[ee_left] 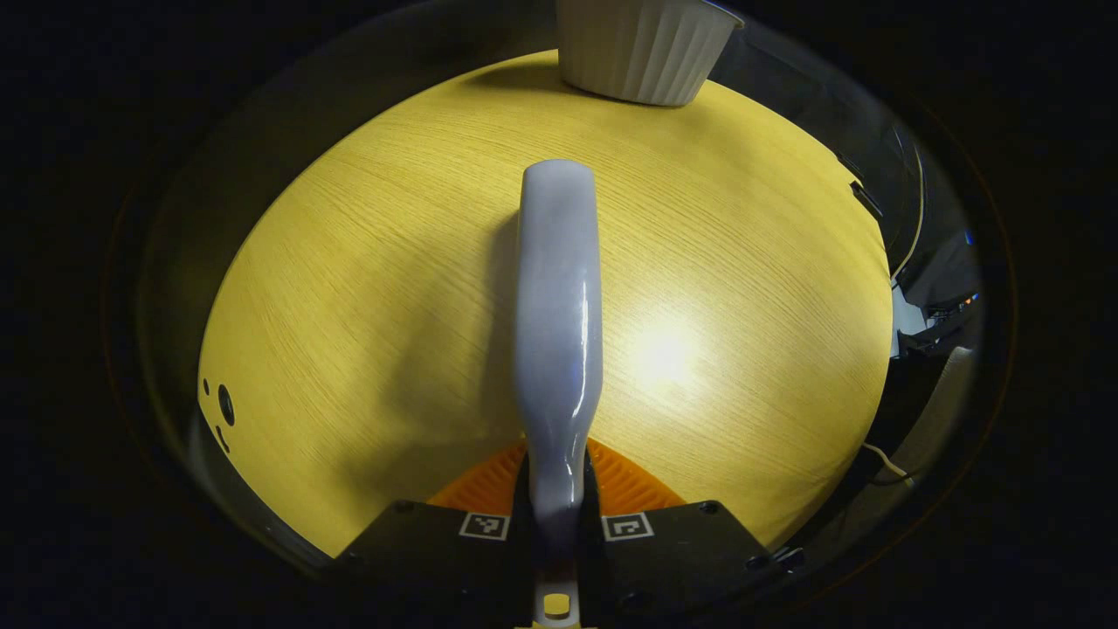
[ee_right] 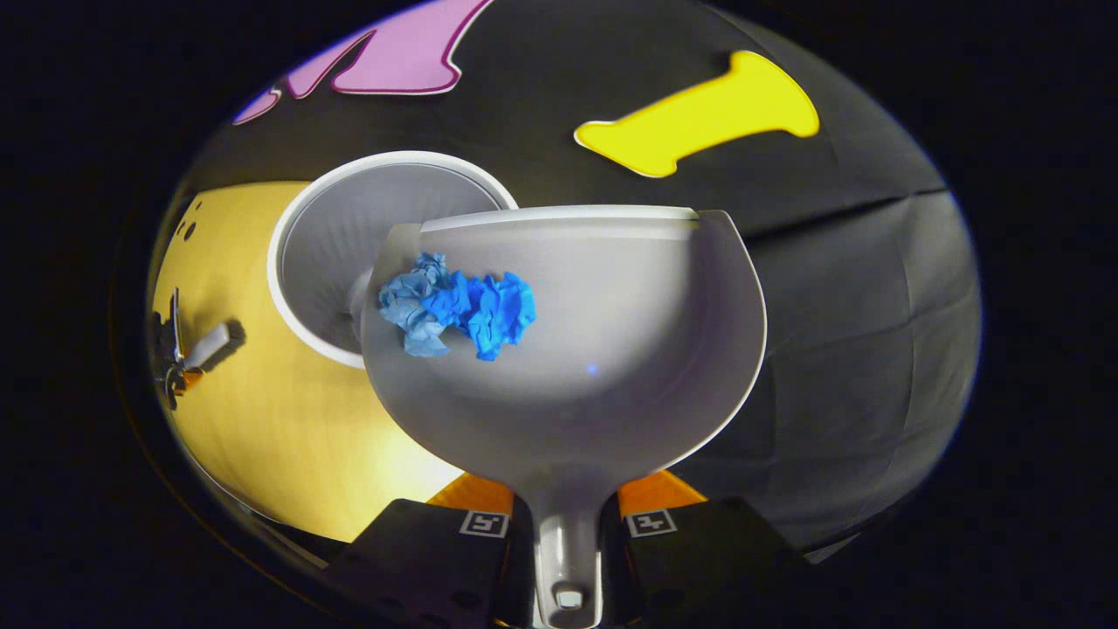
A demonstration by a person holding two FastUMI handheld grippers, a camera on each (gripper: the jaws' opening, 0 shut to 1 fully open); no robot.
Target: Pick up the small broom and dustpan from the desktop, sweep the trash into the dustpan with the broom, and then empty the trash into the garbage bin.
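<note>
Jaws of the right gripper [ee_right: 566,524] are clamping the dustpan [ee_right: 603,349] handle, tipping blue trash [ee_right: 458,306] toward the garbage bin [ee_right: 332,236] beneath its lip. Left gripper [ee_left: 556,524] is gripping the broom [ee_left: 559,297], holding it clear above the bench [ee_left: 367,288].

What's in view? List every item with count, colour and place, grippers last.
Broom: one, pale grey, handle held in the left gripper, reaching out over the table.
Dustpan: one, grey-white, handle held in the right gripper, beside the bin's rim.
Paper: one crumpled wad, blue, in the dustpan on its left side.
Bin: one, white, ribbed, on the table's far side.
Table: one, yellow wood grain.
Left gripper: one, shut on the broom handle.
Right gripper: one, shut on the dustpan handle.
</note>
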